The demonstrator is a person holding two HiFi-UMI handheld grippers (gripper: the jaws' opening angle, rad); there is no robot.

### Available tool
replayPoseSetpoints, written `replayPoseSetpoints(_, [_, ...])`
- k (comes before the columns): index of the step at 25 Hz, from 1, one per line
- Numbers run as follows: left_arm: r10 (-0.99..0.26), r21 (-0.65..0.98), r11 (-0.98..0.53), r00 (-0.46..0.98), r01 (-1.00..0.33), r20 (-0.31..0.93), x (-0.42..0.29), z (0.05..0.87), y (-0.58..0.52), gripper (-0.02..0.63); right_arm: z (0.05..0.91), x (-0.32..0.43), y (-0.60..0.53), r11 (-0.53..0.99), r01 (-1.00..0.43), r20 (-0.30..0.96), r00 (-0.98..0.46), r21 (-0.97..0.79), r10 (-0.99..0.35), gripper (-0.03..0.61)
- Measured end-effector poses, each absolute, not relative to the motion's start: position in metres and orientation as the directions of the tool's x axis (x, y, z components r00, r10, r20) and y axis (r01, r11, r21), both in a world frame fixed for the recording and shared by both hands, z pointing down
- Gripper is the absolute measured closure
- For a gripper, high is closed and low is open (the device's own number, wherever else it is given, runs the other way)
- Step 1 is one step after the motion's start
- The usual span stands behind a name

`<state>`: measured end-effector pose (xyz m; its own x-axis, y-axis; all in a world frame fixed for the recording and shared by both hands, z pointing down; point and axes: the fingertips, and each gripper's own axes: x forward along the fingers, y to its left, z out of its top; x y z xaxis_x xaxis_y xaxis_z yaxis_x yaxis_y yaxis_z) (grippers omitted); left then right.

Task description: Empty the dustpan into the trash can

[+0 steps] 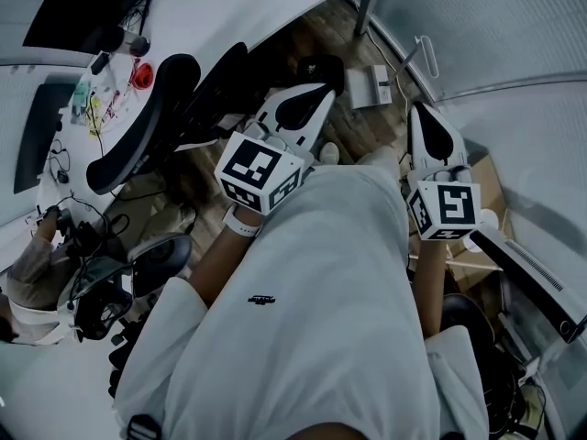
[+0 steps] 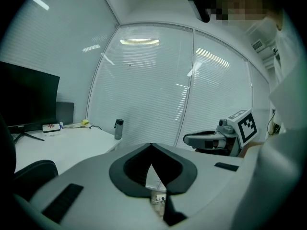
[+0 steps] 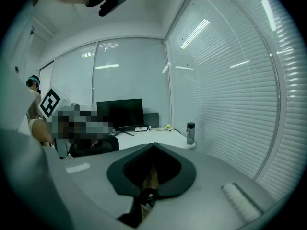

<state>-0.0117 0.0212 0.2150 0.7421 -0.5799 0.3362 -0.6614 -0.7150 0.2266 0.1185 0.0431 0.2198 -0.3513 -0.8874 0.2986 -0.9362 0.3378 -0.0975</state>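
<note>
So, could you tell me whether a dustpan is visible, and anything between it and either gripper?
No dustpan or trash can shows in any view. The left gripper and the right gripper are shut and empty.

Pale long-handled dustpan (image 1: 371,86) on wooden floor (image 1: 323,27), beside glass wall (image 1: 477,16)

Cool, dim indoor light; bright streaks glare on the white slatted window blinds (image 3: 230,80). Fisheye bending, dark vignetted corners.

My left claw (image 2: 151,145) and right claw (image 3: 153,144) are white, black-lined. Left cube (image 1: 260,172) and right cube (image 1: 447,207) show black-and-white squares. White tabletop (image 2: 62,143) at nine o'clock.
</note>
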Motion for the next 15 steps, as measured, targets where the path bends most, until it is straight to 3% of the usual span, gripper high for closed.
replayPoseSetpoints(15, [-0.533,0.286,-0.726,0.775,-0.625,0.34,-0.009,0.222,0.035,0.606,0.216,0.101,0.055,0.397,-0.913,0.316,-0.407,-0.098,-0.857,0.566])
